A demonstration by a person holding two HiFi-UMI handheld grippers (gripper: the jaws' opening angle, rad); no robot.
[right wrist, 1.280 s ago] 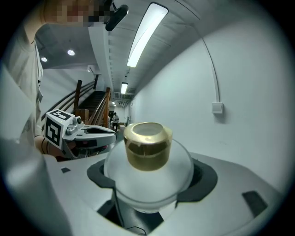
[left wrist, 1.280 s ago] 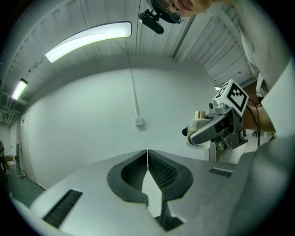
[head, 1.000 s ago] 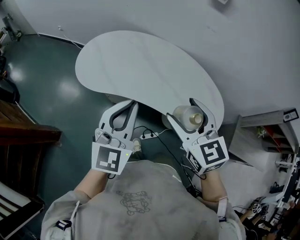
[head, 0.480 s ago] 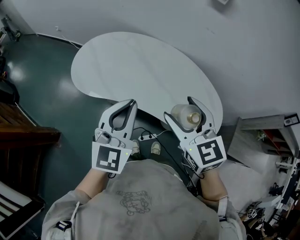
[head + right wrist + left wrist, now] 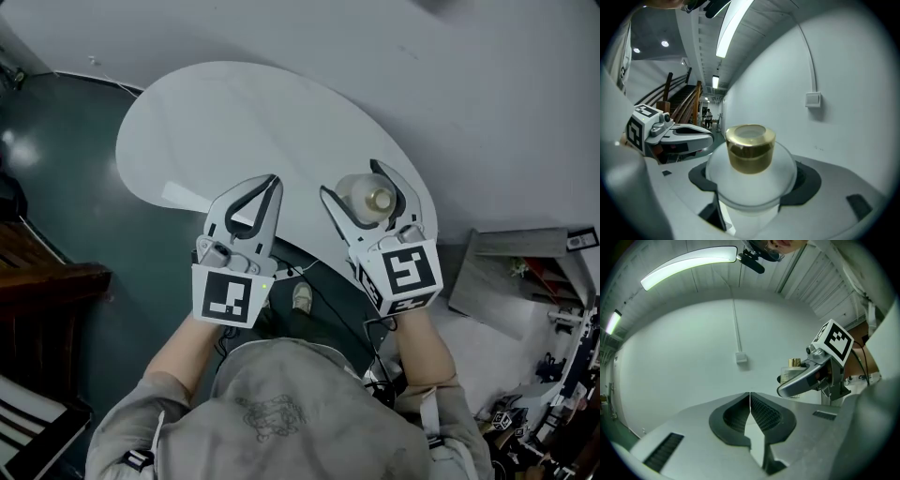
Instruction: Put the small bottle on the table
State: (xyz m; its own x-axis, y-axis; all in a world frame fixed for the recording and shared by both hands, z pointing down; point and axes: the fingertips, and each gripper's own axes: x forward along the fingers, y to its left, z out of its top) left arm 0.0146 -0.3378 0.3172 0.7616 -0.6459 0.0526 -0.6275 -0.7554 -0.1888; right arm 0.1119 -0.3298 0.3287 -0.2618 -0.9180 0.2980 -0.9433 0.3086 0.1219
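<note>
A small frosted white bottle (image 5: pixel 366 199) with a gold cap sits between the jaws of my right gripper (image 5: pixel 360 185), which is shut on it above the near right part of the white oval table (image 5: pixel 225 122). In the right gripper view the bottle (image 5: pixel 750 173) stands upright with its gold cap (image 5: pixel 750 146) on top, the dark pads (image 5: pixel 808 180) pressed to its sides. My left gripper (image 5: pixel 266 190) hovers over the table's near edge with its jaws shut and nothing in them; its pads (image 5: pixel 759 412) meet in the left gripper view, where the bottle (image 5: pixel 791 376) shows behind the right gripper's jaw.
The table stands against a pale wall (image 5: pixel 450 84) with a cable and switch box (image 5: pixel 740 357). Dark floor (image 5: pixel 66 169) lies to the left, with a wooden stair (image 5: pixel 37 281). A power strip and cables (image 5: pixel 302 298) lie under the table's near edge. Shelving with clutter (image 5: pixel 553 300) is at right.
Both grippers have moved forward over the table. The right one has carried the bottle further onto the table's near right part. Neither jaw state changed.
</note>
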